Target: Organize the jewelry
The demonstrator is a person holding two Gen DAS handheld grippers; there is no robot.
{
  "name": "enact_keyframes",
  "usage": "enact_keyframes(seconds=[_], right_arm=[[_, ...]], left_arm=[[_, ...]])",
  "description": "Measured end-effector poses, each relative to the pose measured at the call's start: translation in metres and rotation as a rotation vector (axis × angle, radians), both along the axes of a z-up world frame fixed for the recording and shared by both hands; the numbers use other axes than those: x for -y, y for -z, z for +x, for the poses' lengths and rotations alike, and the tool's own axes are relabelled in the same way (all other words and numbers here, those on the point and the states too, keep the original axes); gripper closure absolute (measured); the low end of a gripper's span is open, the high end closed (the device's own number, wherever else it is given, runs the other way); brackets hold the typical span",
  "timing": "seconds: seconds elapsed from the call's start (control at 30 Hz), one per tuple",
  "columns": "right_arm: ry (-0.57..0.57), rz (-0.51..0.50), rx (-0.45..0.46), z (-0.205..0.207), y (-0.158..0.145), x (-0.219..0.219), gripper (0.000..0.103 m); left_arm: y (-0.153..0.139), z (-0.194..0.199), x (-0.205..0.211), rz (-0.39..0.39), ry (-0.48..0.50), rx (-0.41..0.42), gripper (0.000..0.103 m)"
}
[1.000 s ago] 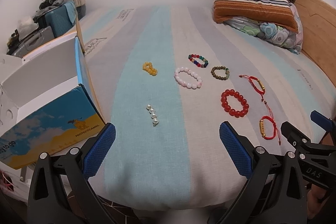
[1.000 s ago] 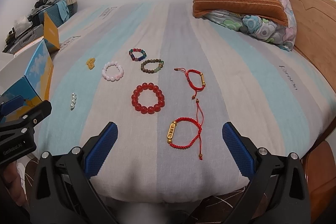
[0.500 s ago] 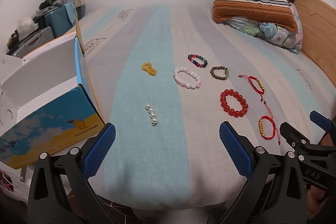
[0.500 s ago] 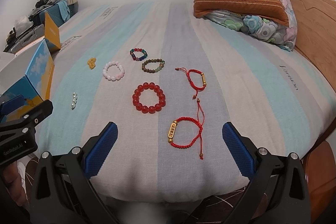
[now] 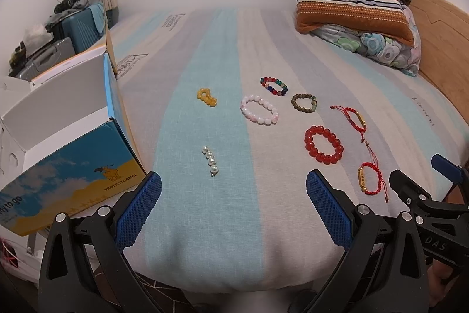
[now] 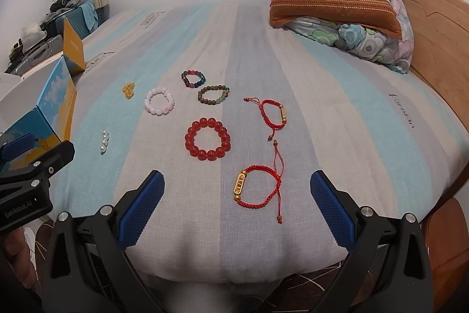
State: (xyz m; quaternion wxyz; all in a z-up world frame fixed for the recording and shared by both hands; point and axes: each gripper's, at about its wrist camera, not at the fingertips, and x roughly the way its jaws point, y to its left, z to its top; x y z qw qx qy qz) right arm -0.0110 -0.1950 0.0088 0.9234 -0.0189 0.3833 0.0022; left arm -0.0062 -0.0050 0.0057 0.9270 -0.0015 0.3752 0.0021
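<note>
Both tools hang over the near edge of the striped bed (image 5: pixel 222 55) with nothing between their blue pads: the left gripper (image 5: pixel 233 210) and the right gripper (image 6: pixel 237 207) each stand with jaws spread wide. The jewelry lies scattered on the sheet ahead, none of it touched. A short pearl strand (image 5: pixel 210 161) sits nearest the open blue-and-yellow box (image 5: pixel 73 175) (its white flaps stand up), with a yellow bead cluster (image 5: pixel 207 97) beyond. The pink bracelet (image 5: pixel 259 109), multicoloured bracelet (image 5: pixel 274 86), olive-brown bracelet (image 6: pixel 213 94) and big red bead bracelet (image 6: pixel 207 143) lie mid-sheet. Two red cord bracelets (image 6: pixel 256 187) lie rightmost.
</note>
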Motion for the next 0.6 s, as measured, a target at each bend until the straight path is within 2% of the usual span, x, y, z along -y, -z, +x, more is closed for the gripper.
enact_keyframes(seconds=[0.6], right_arm=[[-0.003,0.002,0.001,-0.0019,-0.0006,0.0000,0.007]], left_arm=[[0.0005,0.0004,0.0019,-0.014,0.004,-0.008,0.006]])
